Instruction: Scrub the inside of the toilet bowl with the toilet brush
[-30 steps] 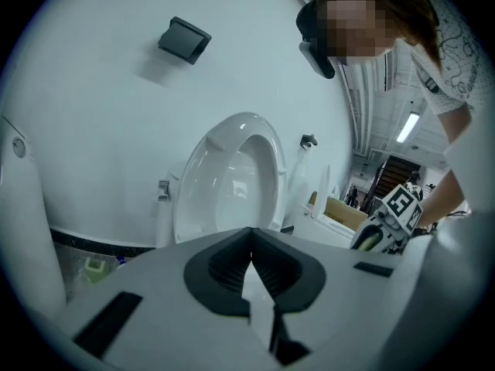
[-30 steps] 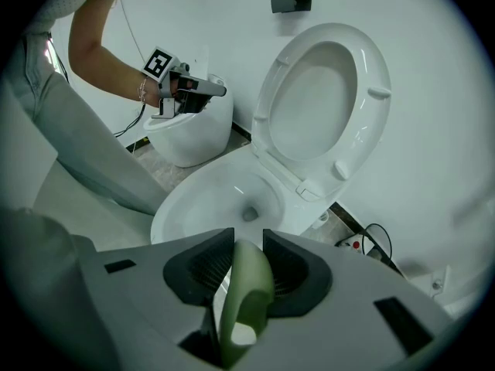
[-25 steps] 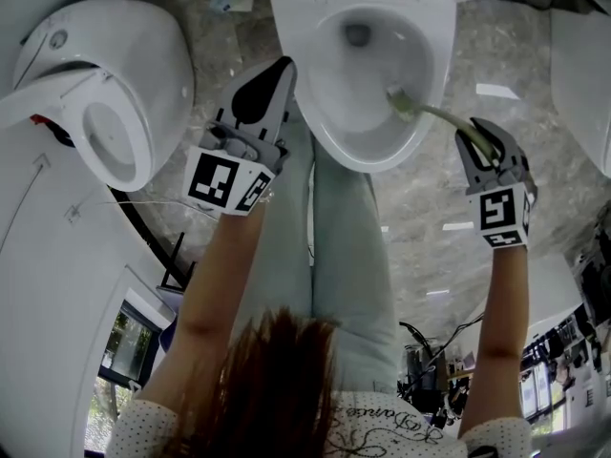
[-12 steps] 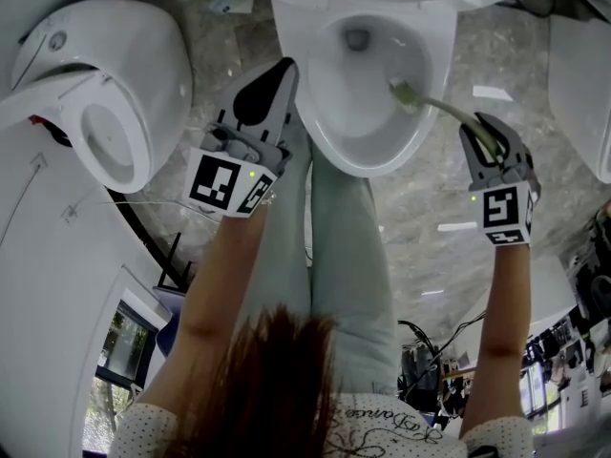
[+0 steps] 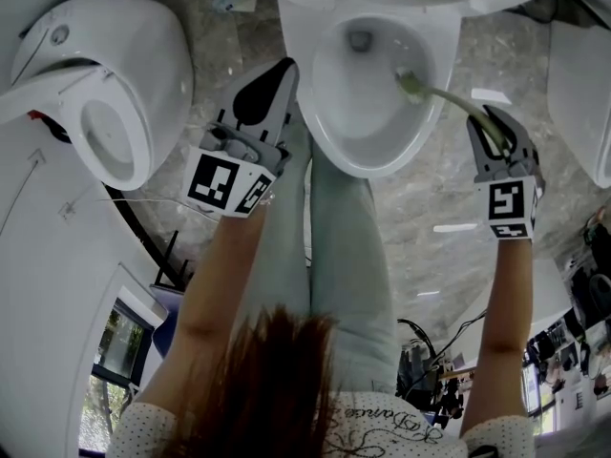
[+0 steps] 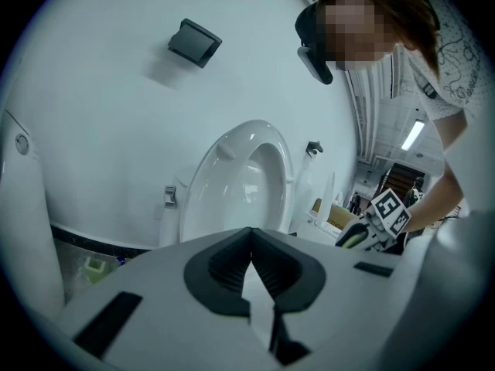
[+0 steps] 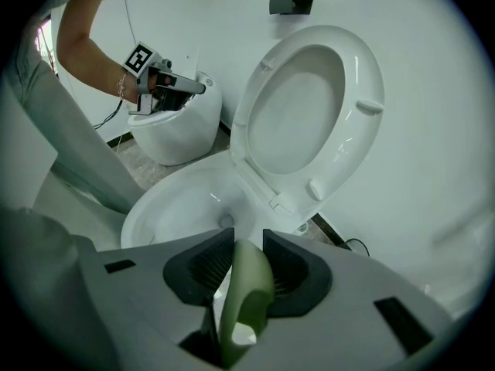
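Right hand-held gripper (image 5: 492, 127): jaws clamped on the green handle of the toilet brush (image 7: 246, 292), just right of the toilet bowl (image 5: 368, 165).
Left hand-held gripper (image 5: 274, 79): jaws pressed together with nothing between them, beside the bowl's left rim.
Toilet brush: the handle arcs over the right rim and the head sits low on the bowl's inner right side.
Seat and lid (image 7: 309, 107): raised at the far end, against a white wall.
Second toilet (image 5: 115, 84): far left, on the grey floor (image 5: 420, 208).

A second toilet (image 5: 124, 65) stands left on grey marbled floor (image 5: 434, 194) — perhaps tiled.
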{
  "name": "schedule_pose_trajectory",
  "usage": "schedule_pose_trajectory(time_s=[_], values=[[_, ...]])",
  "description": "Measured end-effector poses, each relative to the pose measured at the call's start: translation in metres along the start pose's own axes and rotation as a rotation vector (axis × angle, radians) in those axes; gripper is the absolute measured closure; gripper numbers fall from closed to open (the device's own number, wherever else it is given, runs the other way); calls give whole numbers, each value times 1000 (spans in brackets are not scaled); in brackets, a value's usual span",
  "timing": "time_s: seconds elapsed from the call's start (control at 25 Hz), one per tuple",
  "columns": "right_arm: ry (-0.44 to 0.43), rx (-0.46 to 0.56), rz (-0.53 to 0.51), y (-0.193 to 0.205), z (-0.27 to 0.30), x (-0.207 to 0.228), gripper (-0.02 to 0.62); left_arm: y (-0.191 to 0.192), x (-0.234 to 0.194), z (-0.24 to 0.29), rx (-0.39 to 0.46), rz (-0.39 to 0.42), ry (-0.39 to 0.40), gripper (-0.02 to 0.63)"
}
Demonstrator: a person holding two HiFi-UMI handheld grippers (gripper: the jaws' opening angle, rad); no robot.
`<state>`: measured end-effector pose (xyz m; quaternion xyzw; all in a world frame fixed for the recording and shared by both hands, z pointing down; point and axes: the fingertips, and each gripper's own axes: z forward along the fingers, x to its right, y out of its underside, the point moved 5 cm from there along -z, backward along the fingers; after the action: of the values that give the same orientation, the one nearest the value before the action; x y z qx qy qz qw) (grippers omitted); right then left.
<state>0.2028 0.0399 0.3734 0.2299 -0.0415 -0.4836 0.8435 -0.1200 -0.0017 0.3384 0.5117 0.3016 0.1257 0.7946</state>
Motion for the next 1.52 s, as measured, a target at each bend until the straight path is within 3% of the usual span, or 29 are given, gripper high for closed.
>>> schedule_pose_trajectory(time_s=[0.56,0.76,1.52], values=[[79,13,61,-12,7,16,469,-8,-13,-3,1,34,-11,603],[129,27,125,-12,8,23,469,-6,-13,-4,-5,38,-9,603],[223,129,258,-22,3,35,469,-5,-11,-10,2,33,-18,603]])
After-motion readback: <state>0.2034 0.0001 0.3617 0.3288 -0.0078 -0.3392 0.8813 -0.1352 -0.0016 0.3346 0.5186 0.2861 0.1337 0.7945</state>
